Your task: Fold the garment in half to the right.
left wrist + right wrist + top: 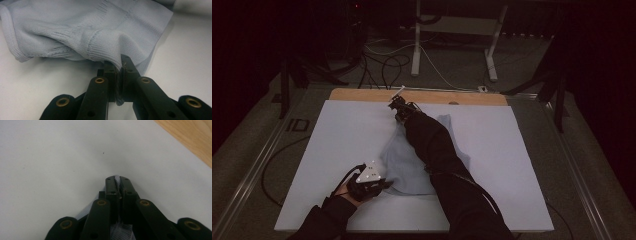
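Gripping the light-blue garment [412, 160] at 7 and 12 o'clock, left gripper [120, 65] and right gripper [117, 180] are closed on fabric; next probably needs pulling it flat on the white board [342, 135].

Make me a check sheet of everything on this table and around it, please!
Surface: white sheet over a wooden table.
Job's thing: pale blue garment, rumpled mid-sheet.
Clutter: nothing seen.
Grippers: left gripper shut on the garment's ribbed hem; right gripper shut on the cloth at the far edge.
Cables: one from the left gripper; a tangle on the floor.
Surroundings: dark room, white desk legs.
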The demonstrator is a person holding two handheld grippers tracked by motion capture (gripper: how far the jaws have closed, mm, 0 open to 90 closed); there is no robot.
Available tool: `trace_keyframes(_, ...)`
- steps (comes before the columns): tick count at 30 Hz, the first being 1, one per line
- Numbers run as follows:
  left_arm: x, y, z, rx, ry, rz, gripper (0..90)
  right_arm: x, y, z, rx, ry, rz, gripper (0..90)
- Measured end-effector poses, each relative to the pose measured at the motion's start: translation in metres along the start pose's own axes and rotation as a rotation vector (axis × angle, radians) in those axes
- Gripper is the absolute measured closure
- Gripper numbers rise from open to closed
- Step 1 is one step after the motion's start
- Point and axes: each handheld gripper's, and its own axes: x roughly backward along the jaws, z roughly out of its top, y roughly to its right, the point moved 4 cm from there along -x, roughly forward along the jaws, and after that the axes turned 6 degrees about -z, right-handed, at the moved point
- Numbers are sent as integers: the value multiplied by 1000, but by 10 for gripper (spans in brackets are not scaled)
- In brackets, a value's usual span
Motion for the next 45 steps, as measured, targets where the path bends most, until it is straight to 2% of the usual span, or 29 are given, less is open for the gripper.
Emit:
trace_keyframes(5,1,1,2,0,2,-2,870,8,3,2,9,13,18,876)
trace_keyframes(15,4,4,7,1,12,-10,872,24,10,5,15,46,17,877)
trace_keyframes(19,7,6,11,-16,17,-12,873,33,13,7,18,60,24,876)
trace_keyframes(24,10,8,17,-59,27,-28,872,47,19,9,25,92,28,876)
trace_keyframes(29,10,9,23,-80,22,-30,872,56,25,7,29,97,37,876)
trace_keyframes(32,10,10,31,-106,27,-46,873,60,28,5,47,101,39,876)
trace_keyframes(41,9,12,45,-157,14,-86,872,74,40,1,40,130,55,876)
trace_keyframes(42,9,13,49,-176,8,-94,872,76,41,1,43,135,60,876)
trace_keyframes(45,9,13,52,-183,4,-99,872,79,44,1,44,153,57,875)
